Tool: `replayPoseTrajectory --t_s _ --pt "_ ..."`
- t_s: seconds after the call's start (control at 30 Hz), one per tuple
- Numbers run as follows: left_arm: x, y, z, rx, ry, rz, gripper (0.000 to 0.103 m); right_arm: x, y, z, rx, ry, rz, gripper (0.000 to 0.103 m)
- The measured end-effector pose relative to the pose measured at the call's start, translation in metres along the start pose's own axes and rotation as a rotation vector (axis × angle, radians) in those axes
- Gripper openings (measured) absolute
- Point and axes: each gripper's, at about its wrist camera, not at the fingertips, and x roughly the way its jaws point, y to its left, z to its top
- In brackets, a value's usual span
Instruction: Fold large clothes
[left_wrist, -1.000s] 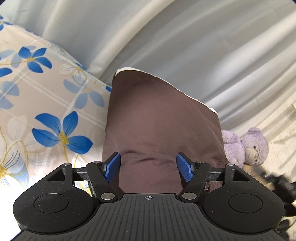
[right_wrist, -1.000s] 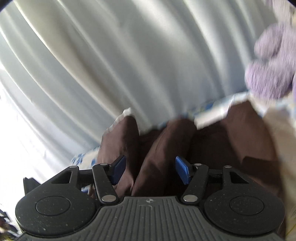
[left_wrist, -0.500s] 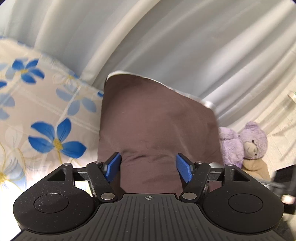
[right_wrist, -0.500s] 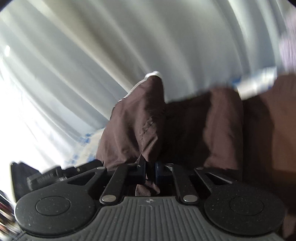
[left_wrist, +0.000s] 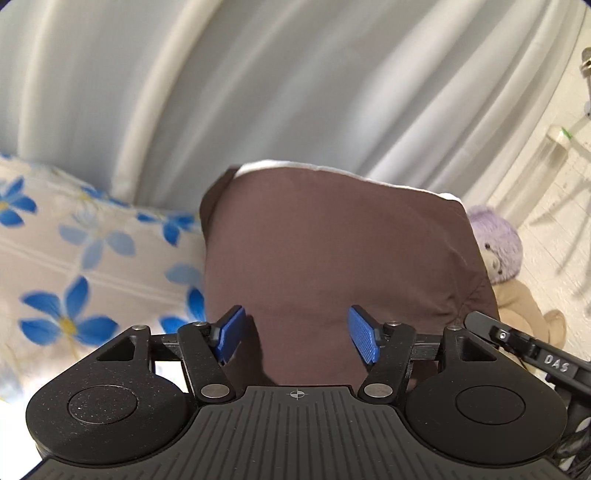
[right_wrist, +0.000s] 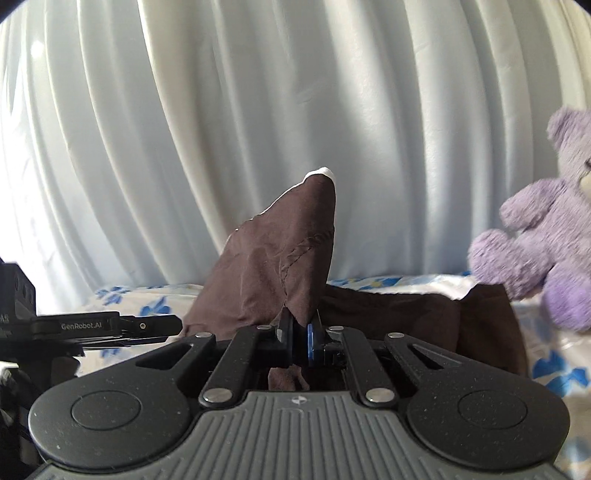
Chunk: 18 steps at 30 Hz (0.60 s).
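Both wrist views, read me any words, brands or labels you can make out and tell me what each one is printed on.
"GenRobot.AI": on the black arm of the left tongs, seen at the left of the right wrist view.
"DAS": on the black part of the right tongs, at the right edge of the left wrist view.
Nothing readable on the brown garment.

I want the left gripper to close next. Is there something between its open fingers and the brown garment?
Nothing visible is in the way. The left gripper is open, with only the brown garment between its blue pads. The right gripper is shut on the same cloth; the purple teddy bear sits off to the side.
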Motion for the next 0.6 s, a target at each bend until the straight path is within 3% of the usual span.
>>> replayPoseTrajectory --t_s 0.13,0.3,0.33,0.43,0.6 --pt "0.016 -0.010 -0.005 0.019 0.029 -0.038 0.068 0.002 -0.019 -0.017 -0.010 0.016 -0.112 0.006" --pt "0.037 -0.023 -0.009 0.042 0.038 -0.070 0.072 0.016 -0.056 -0.047 0.052 0.074 -0.185 0.006" --pt "0.039 -0.025 -0.010 0.047 0.034 -0.068 0.072 0.017 -0.060 -0.052 0.051 0.080 -0.213 0.000" --pt "0.046 -0.037 -0.014 0.102 0.021 -0.036 0.072 0.018 -0.085 -0.063 0.098 0.103 -0.362 0.000" --pt "0.055 -0.044 -0.023 0.148 0.005 0.014 0.074 0.004 -0.105 -0.064 0.164 0.112 -0.385 0.000"
